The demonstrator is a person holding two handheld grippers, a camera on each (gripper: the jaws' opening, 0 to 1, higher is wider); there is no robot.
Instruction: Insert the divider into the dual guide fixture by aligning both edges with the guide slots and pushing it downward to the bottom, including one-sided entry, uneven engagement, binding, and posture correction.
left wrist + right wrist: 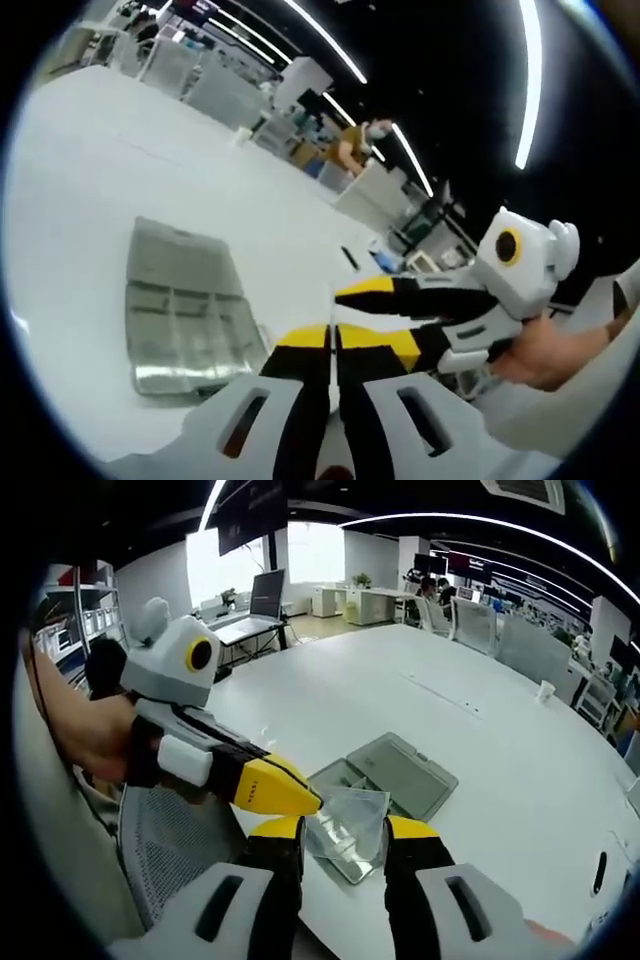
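A clear plastic divider (pixel 352 815) sits between the yellow tips of my right gripper (pixel 345 834), which is shut on it above the table's near edge. My left gripper (pixel 288 790) comes in from the left with its jaws together, its tip at the divider's left corner; I cannot tell whether it pinches the sheet. The grey clear fixture (pixel 396 770) lies flat on the white table just beyond the divider. In the left gripper view my left gripper (pixel 333 340) is shut, the right gripper (pixel 385 315) is close on its right, and the fixture (pixel 182 310) lies to the left.
A mesh chair back (pixel 170 850) stands below the table edge on the left. A small dark object (pixel 598 872) and a paper cup (pixel 545 692) lie farther out on the white table (pixel 470 680). A person (pixel 350 145) sits among distant desks.
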